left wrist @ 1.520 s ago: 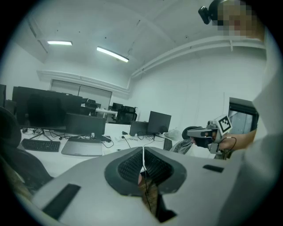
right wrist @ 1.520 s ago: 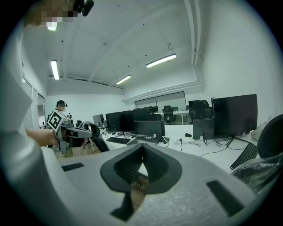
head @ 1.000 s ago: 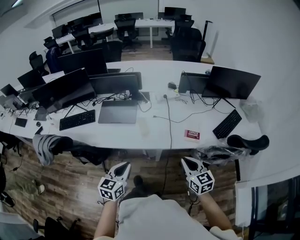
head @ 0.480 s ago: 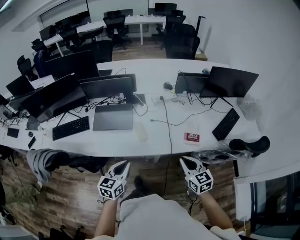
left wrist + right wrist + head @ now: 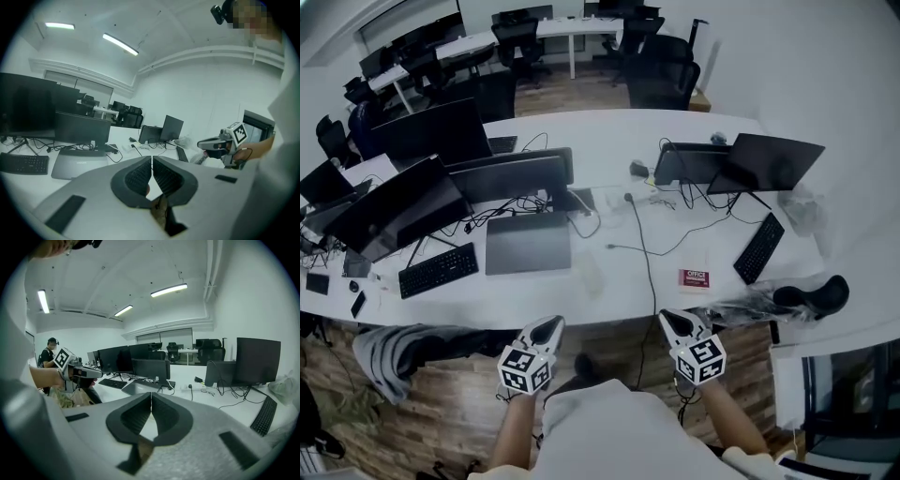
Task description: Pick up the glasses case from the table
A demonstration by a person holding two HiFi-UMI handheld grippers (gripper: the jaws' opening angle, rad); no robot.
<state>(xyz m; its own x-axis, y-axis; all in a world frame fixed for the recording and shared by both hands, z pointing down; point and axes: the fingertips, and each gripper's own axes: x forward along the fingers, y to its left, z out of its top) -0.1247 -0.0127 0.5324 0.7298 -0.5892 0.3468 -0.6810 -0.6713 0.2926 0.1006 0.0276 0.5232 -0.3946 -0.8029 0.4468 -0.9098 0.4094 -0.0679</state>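
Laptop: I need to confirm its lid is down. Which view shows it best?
The head view: the grey laptop lies closed, seen whole from above. The left gripper view shows it flat and foreshortened. The right gripper view shows only a small, distant sliver.

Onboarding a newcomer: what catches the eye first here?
A long white desk crowded with dark monitors, keyboards and cables fills the head view. At the bottom, the left tool and right tool, both shut and empty, point toward it; a red card lies near the right one.
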